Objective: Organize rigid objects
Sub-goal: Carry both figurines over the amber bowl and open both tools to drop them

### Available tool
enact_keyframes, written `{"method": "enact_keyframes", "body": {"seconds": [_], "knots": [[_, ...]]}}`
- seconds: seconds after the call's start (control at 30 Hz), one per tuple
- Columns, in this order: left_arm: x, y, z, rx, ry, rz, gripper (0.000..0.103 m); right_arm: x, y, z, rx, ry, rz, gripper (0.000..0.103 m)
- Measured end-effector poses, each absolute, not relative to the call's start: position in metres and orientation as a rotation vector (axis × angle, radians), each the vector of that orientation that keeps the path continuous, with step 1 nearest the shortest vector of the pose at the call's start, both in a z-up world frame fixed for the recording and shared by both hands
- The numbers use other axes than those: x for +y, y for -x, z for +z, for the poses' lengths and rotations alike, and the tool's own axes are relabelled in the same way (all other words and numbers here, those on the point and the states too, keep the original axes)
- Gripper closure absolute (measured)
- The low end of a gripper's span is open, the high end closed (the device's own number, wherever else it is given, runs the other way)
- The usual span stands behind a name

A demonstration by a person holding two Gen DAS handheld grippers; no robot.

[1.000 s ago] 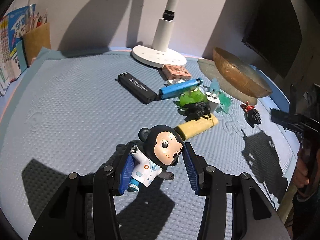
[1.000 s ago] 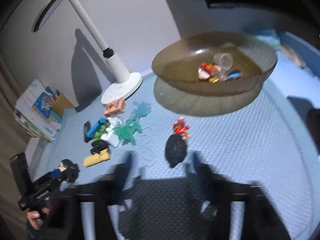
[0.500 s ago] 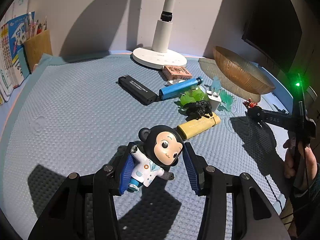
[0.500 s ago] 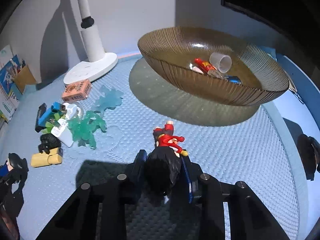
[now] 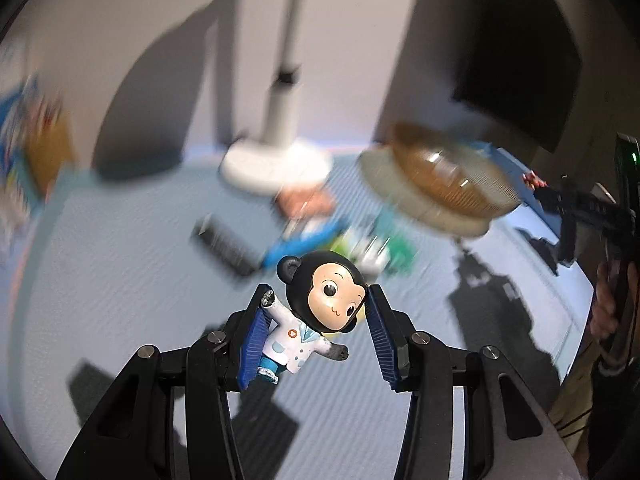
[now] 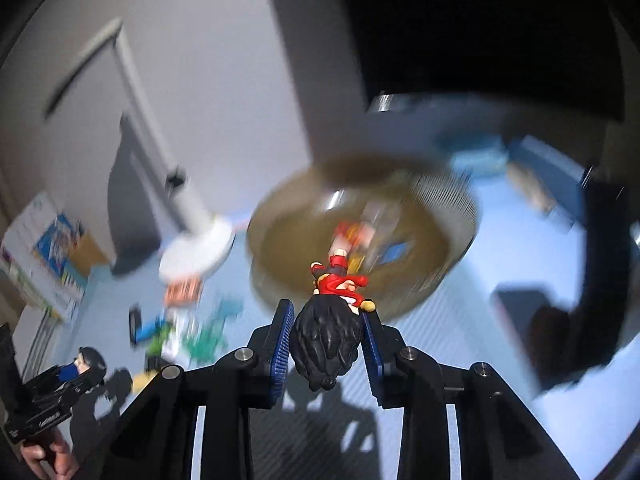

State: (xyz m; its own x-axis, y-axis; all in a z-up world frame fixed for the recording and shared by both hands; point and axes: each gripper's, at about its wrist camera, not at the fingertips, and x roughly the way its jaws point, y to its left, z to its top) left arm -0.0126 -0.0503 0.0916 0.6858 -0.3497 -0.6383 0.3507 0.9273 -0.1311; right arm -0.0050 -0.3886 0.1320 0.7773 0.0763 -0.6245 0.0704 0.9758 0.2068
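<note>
My left gripper (image 5: 318, 314) is shut on a monkey figurine (image 5: 316, 312) in a white coat, held in the air above the blue mat (image 5: 120, 280). My right gripper (image 6: 326, 334) is shut on a black-haired figure in red (image 6: 328, 332), gripped by its hair and also lifted off the mat. An amber ribbed bowl (image 6: 440, 208) with small items inside lies just beyond the right gripper. In the left wrist view the same bowl (image 5: 452, 184) sits at the right. The right gripper with its red figure (image 5: 532, 179) shows at the far right of the left wrist view.
A white lamp base (image 5: 276, 164) stands at the back. Blurred loose items lie mid-mat: a black bar (image 5: 224, 246), a blue lighter (image 5: 304, 242), an orange box (image 5: 308, 202) and green pieces (image 6: 208, 334). Books (image 6: 44, 256) stand at the left. A person's hand (image 5: 608, 308) holds the right gripper.
The right gripper closed on the black-haired figure and lifted it toward the bowl. The left gripper rose off the mat with the monkey figurine still in it.
</note>
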Motion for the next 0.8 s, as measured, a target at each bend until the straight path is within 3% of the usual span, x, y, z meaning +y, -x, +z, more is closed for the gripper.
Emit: {"method": "enact_keyframes", "body": {"seconds": [0.17, 0.3, 0.6, 0.8], "knots": [[-0.129, -0.025, 0.152, 0.628, -0.06, -0.513, 0.059, -0.428, -0.01, 0.186, 0.566, -0.248, -0.053, 0.071], [-0.182, -0.064, 0.168, 0.622, -0.002, -0.586, 0.059, -0.444, -0.028, 0.196, 0.57, -0.261, -0.062, 0.071], [-0.264, -0.113, 0.106, 0.813, 0.028, -0.639, 0.059, -0.452, -0.085, 0.117, 0.893, -0.218, -0.017, 0.071], [-0.282, -0.119, 0.088, 0.86, 0.022, -0.625, 0.059, -0.452, -0.088, 0.102, 0.939, -0.194, 0.01, 0.071]]}}
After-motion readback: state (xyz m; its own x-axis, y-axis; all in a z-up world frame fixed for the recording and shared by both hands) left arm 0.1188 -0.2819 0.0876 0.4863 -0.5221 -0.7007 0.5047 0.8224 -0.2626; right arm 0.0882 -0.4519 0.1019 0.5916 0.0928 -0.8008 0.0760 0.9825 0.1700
